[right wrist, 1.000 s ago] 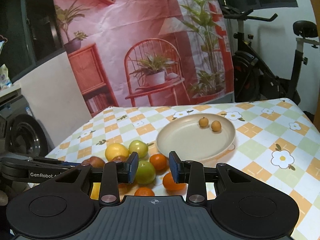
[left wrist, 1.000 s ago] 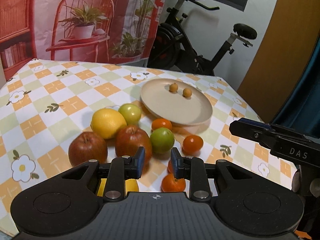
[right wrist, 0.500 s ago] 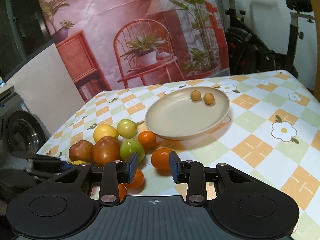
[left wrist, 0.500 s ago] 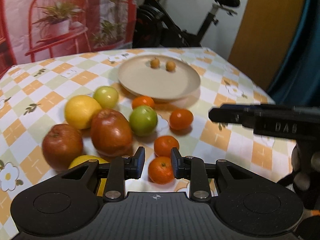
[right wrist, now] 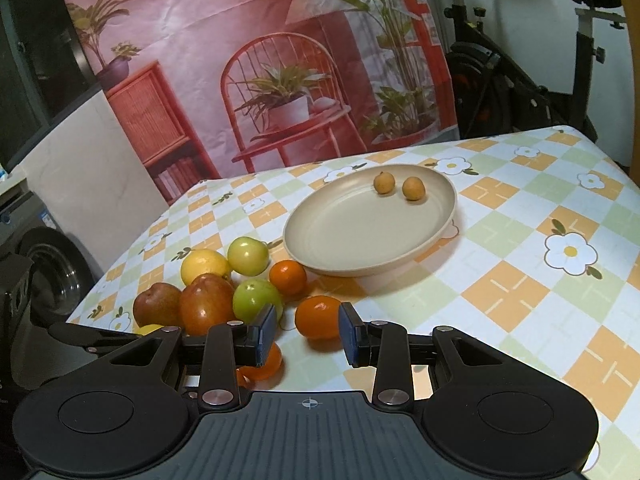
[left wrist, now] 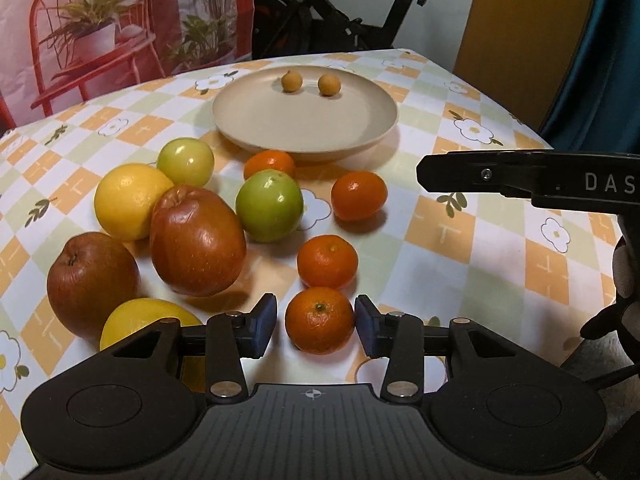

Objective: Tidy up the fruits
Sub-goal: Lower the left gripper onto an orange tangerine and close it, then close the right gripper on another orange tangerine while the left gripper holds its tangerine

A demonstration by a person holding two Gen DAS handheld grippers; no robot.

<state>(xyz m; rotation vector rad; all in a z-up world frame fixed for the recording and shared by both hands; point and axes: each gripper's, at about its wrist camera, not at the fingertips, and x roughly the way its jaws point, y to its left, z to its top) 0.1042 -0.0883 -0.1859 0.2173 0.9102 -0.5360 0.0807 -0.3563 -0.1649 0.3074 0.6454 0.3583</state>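
fruit pile: on checked orange/green/white flower-print worktop (left wrist: pixel 460 236), left of centre; 2 dark-red apples (left wrist: pixel 198 240), 2 yellow lemons (left wrist: pixel 130 200), 2 green round fruits (left wrist: pixel 269 205), 5 small orange mandarins (left wrist: pixel 359 195).
plate: round beige plastic plate (left wrist: pixel 312 128) behind pile, 2 tiny tan round fruits (left wrist: pixel 291 81) near far rim, rest bare.
left tool (left wrist: pixel 316 324): released, jaws just been opening; nearest mandarin (left wrist: pixel 319 319) between pads, right pad about touching, left w/ small gap.
right tool (right wrist: pixel 307 334): narrow gap, clenched on nothing; mandarin (right wrist: pixel 318 317) seen beyond tips.
vs 1 s ago: left view lower + closer to pile; nearest mandarin now framed by pads.
room: worktop right of pile bare to right edge; far edge just behind plate.
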